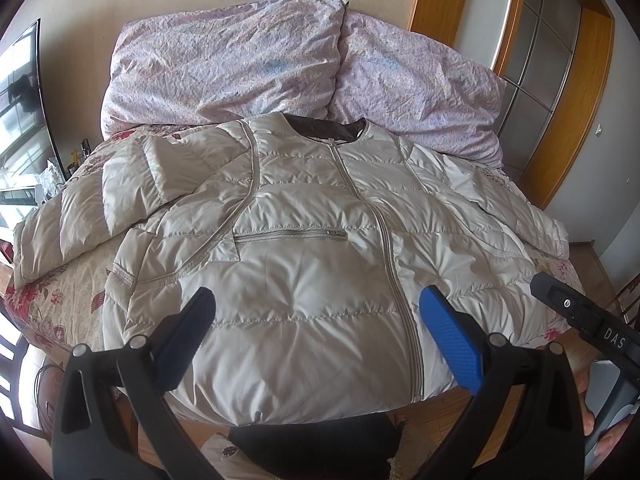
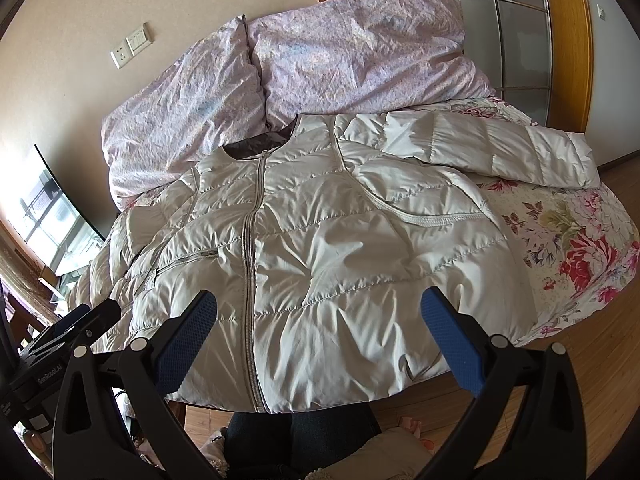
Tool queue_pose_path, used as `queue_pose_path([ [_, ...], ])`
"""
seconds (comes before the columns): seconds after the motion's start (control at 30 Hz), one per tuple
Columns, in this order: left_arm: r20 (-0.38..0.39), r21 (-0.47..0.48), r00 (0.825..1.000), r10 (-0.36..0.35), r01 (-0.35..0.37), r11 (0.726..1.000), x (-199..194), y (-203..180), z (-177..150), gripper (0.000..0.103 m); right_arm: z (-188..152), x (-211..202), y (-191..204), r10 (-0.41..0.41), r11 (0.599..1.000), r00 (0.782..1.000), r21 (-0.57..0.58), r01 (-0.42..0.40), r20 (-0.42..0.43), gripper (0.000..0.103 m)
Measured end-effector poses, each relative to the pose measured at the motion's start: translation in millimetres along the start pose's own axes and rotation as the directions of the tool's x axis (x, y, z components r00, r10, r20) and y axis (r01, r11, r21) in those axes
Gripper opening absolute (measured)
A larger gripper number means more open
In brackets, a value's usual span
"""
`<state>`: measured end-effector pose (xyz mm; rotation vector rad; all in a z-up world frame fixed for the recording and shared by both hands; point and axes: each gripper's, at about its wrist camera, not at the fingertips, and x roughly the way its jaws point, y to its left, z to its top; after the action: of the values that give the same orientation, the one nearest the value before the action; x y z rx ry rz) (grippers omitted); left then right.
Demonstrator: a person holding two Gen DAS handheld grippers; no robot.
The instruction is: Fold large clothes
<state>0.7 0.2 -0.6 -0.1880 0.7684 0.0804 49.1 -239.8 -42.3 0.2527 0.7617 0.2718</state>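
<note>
- Cream-white quilted puffer jacket (image 1: 304, 248): laid face up, zipped, across a floral-printed bed cover (image 2: 576, 256), its collar towards the lilac crumpled pillows (image 1: 240, 56) and its hem hanging over the near edge of the bed.
- Sleeve on the left (image 1: 80, 216): seen in the left wrist view bent back on itself, the cuff (image 1: 160, 172) lying on the shoulder. It is judged soft and puffy, likely to spring open after folding; it is best taken at the cuff.
- Left gripper (image 1: 316, 336): held above the hem, jaws spread wide, nothing between them, no contact with the cloth.
- Grey centre zip (image 1: 384, 248): the only stiffer line in the garment; a fold is judged easier alongside it than across it.
- Jacket body: judged light, bulky and compressible, with a smooth, sheeny shell that may slip between pads. A pinch through the hem seam or a shoulder seam is judged more secure than one on a mid-panel.
- Right gripper (image 2: 318, 336): likewise wide open and empty, poised over the hem near the zip.
- Sleeve on the right (image 2: 500, 148): stretched straight out to the side over the bed cover, cuff free and reachable.
- Not determinable: the jacket's back and whatever lies beneath it; the underside of the overhanging hem; the folded sleeve's inner layers. The dark collar lining (image 1: 324, 126) is only partly shown. The lower corners of both views are blocked by gripper frames.
</note>
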Motion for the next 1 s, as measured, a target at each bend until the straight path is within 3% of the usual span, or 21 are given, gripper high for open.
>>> queue_pose_path([
  [1.0,0.001,0.000,1.000,0.001,-0.001,1.000,-2.6,-0.9,-0.3,0.101,0.2,1.1,0.8,0.001,1.000,1.000,0.000,-0.001,0.001,0.102],
])
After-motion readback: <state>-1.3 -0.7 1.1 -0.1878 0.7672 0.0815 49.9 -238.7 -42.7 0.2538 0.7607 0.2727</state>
